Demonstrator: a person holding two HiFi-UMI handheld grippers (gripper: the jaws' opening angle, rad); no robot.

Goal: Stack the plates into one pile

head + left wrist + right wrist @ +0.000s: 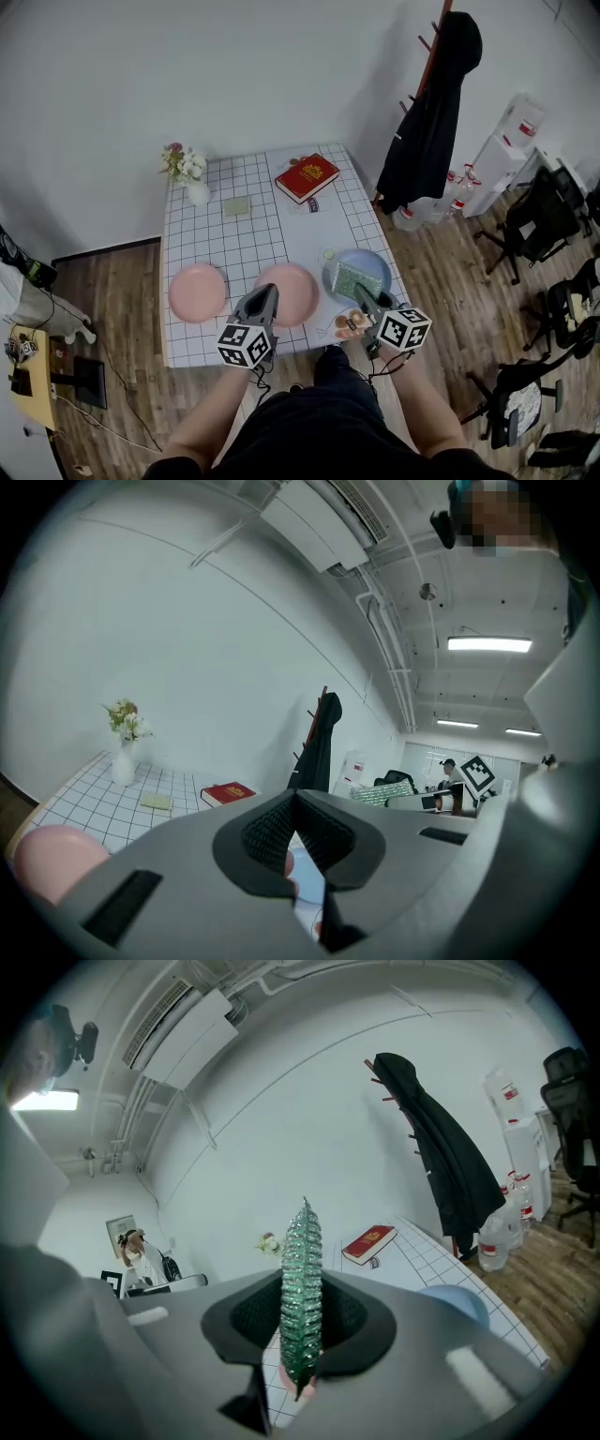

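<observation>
Three plates lie apart along the near side of the bench (246,246), none stacked. A pink plate (197,292) sits at the left, a second pink plate (300,287) in the middle just beside it, and a blue plate (377,262) at the right, its rim close to the middle one.

The left gripper (268,294) reaches over the near left rim of the middle pink plate with its jaws pressed together. A sliver of pink shows low in the gap in the left gripper view, but I cannot tell whether the rim is nipped.

The right gripper (363,296) hangs over the near edge of the blue plate, clenched on a green scouring pad (351,279). In the right gripper view the pad stands on edge between the jaws and rises above them.

Just near of the blue plate, at the bench edge, rests a small dish (352,325) with orange bits in it.

Farther off, a red book (307,177) lies toward the far right of the bench. A pale green square (236,207) lies near the far middle, and a white vase of flowers (194,187) stands at the far left corner.

Beyond the bench, on the right, a black coat (429,112) hangs from a wooden rack, with water bottles (457,192) on the floor beside it and office chairs (539,220) farther right.
</observation>
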